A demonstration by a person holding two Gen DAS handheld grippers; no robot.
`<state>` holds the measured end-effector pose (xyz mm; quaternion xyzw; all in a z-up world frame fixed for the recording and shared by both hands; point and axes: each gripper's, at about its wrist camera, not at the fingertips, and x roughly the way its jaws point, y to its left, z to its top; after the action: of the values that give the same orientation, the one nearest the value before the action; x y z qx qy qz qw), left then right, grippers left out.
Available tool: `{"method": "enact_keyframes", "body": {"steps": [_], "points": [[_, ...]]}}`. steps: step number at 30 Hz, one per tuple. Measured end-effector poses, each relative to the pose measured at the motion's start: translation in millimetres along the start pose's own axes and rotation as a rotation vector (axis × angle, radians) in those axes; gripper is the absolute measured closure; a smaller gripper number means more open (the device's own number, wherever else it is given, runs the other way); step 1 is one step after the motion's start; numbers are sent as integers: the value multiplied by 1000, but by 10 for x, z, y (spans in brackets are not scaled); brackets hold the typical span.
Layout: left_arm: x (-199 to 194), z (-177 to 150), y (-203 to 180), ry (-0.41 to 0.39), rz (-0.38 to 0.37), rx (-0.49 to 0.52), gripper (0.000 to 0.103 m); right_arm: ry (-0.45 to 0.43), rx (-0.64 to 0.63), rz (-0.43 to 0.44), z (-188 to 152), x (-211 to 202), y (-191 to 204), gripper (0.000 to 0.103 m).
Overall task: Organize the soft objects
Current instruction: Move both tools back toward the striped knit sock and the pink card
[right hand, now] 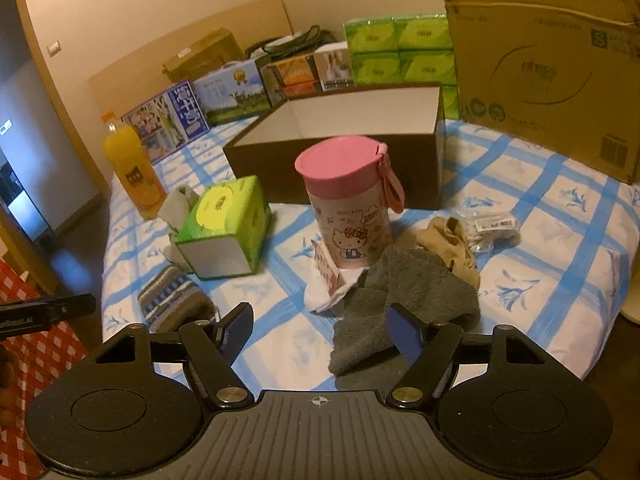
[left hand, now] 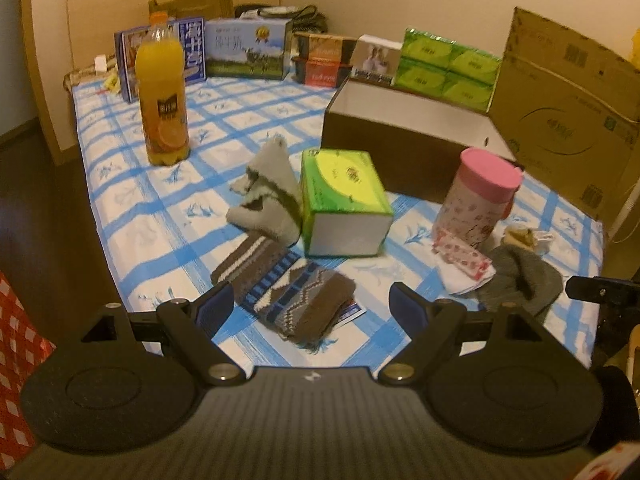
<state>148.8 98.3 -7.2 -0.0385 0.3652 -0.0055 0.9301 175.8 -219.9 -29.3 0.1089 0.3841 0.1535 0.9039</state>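
Both hand-held grippers, left [left hand: 311, 307] and right [right hand: 318, 326], hang wide, empty; next, probably closing on the lower-centre knit sock [left hand: 285, 292].

Knitted wool sock [left hand: 286, 295]; fuzzy grey cloth [right hand: 404, 300]; glossy plastic-wrapped tissue pack [left hand: 345, 204]; matt cardboard box [right hand: 344, 152]; smooth plastic cup [right hand: 348, 208].

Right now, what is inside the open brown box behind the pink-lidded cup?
The brown box shows only bare white inner walls and part of a white floor, with nothing visible inside. Its near wall and the pink-lidded cup hide the front of the floor, so that part cannot be checked.
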Motion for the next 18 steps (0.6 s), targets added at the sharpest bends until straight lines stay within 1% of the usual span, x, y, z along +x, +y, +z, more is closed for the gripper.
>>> {"method": "enact_keyframes", "body": {"steps": [8,10,14,18], "points": [[501,-25,213,59,10,-80,20,32,-15,-21,61,374,-35,31],[648,-24,290,80,9,-111,23,34,-21,-24,96,458,-28,31],[942,-37,440,118,10,-182,25,22,-50,-35,173,604,-4,32],[1165,-65,521,141,43,-209,26,7,-67,-44,257,750,10,32]]}}
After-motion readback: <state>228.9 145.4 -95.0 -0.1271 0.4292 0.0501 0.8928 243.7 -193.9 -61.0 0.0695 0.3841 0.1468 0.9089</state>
